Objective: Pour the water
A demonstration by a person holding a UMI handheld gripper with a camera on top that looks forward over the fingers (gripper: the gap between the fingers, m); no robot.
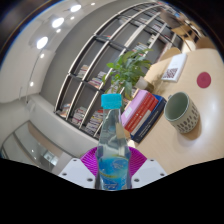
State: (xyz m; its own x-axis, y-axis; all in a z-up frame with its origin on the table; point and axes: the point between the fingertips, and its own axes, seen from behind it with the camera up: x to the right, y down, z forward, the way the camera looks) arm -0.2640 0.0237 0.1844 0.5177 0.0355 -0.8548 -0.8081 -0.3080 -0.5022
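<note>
A clear plastic water bottle (112, 140) with a light blue cap and a blue label stands upright between my fingers. My gripper (112, 172) is shut on the bottle, its magenta pads (90, 160) pressing the bottle's lower body from both sides. Beyond the bottle and to its right, a grey-green cup (183, 110) with a ribbed wall stands on the pale table (195, 145), apart from the bottle. The bottle's base is hidden below the fingers.
A stack of books (145, 112) with a red cover lies just behind the bottle. A green potted plant (127, 70) stands further back. A white card with a printed code (175, 67) and a red round thing (205, 79) lie beyond the cup. Shelving fills the background.
</note>
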